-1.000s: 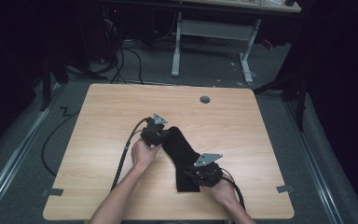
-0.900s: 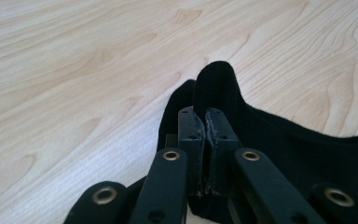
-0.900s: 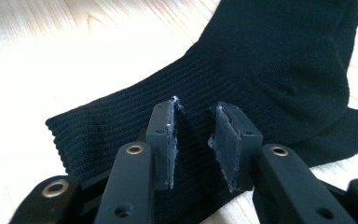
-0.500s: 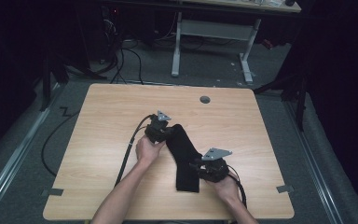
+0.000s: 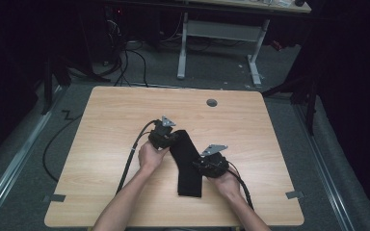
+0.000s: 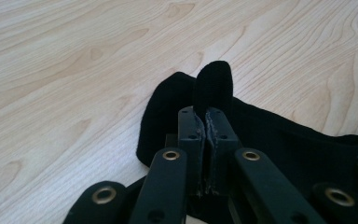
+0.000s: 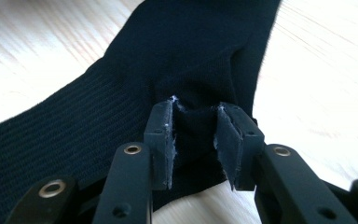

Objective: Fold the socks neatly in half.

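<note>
while the black sock [image 5: 187, 161] lies flat near the middle of the wooden table [image 5: 106, 120] in the high view, running from centre frame down toward the lower middle, both grippers work at it from either side. the left gripper [image 5: 166, 138] sits at the sock's upper end, just left of centre, and in the left gripper view its jaws are pressed fully together on a small fold of the fabric [image 6: 213, 88], which stands up between the pads at mid frame. the right gripper [image 5: 201, 163] meets the sock's right edge a little below centre; in the right gripper view its jaws stand partly apart with a bunch of dark fabric [image 7: 195, 116] sitting in the gap, and i cannot tell whether the pads press on it or merely straddle it.

the step in hand looks like securing a second hold on the sock, with the upper end already pinned, probably ahead of folding or straightening it. the next move likely calls for the right jaws to close firmly on that edge before any lift, catching the fabric and not the table, while the left hold stays steady so the sock does not drag.
</note>
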### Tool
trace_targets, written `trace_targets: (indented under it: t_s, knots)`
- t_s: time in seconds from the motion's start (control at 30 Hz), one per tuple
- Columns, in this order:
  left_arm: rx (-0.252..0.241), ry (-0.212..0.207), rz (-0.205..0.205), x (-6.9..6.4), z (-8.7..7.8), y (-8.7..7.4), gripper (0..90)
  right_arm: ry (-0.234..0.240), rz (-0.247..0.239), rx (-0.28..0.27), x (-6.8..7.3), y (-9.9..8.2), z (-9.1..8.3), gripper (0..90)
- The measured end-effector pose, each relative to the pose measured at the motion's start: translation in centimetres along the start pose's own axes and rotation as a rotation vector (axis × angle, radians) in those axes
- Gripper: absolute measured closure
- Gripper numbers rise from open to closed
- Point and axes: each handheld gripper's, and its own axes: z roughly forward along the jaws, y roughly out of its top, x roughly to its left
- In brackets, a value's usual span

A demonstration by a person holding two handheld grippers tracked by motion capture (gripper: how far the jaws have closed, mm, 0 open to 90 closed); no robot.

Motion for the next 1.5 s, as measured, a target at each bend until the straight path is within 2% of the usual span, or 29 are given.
trace_targets:
  t_s: [0.13, 0.2, 0.33, 0.43, 0.53, 0.67, 0.73, 0.83, 1.03, 1.13, 1.27, 1.4, 1.5]
  knots:
    - [-0.003, 0.008, -0.026, 0.7, -0.3, -0.7, 86.5, 0.019, -0.046, 0.012, 0.4, 0.7, 0.4, 66.7]
    - [-0.004, 0.01, -0.036, 1.0, -0.4, -0.9, 86.5, 0.012, -0.046, -0.001, 0.4, 0.8, 0.1, 66.3]
    - [-0.021, 0.014, -0.041, 1.1, -0.5, -0.7, 86.5, -0.02, 0.006, -0.087, -0.1, 1.3, -1.1, 64.7]
    - [-0.034, 0.009, -0.055, 1.2, -0.4, -0.7, 86.5, -0.026, 0.026, -0.093, -0.3, 1.9, -1.0, 64.5]
    - [-0.043, 0.002, -0.062, 1.2, -0.3, -0.7, 86.4, -0.009, 0.042, -0.081, -0.4, 2.3, 0.0, 68.0]
    - [-0.058, -0.001, -0.063, 1.1, -0.3, -0.6, 86.4, 0.015, 0.068, -0.04, -0.9, 2.0, 0.9, 80.7]
    - [-0.065, 0.0, -0.066, 1.1, -0.4, -0.5, 86.4, 0.011, 0.063, -0.046, -0.9, 1.8, 0.7, 87.6]
    - [-0.078, -0.002, -0.074, 1.2, -0.6, -0.4, 86.4, -0.002, 0.054, -0.069, -0.9, 2.0, 0.1, 88.7]
    - [-0.082, 0.007, -0.055, 0.8, -0.1, 0.8, 86.3, -0.029, 0.051, -0.105, -1.1, 2.0, -1.4, 88.7]
    - [-0.037, 0.013, -0.064, 0.9, 1.2, 0.6, 86.1, -0.039, 0.069, -0.076, -1.5, 1.7, -1.2, 88.0]
    - [0.015, 0.044, -0.064, 0.9, 2.6, 0.0, 85.7, -0.043, 0.088, -0.031, -2.0, 1.1, -0.1, 80.5]
    - [0.04, 0.083, -0.043, 0.8, 2.6, -0.2, 85.7, -0.054, 0.096, -0.026, -2.1, 0.7, 0.2, 76.2]
    - [0.068, 0.108, -0.046, 1.1, 2.5, -0.3, 85.7, -0.069, 0.087, -0.019, -2.1, 0.7, 0.4, 73.8]
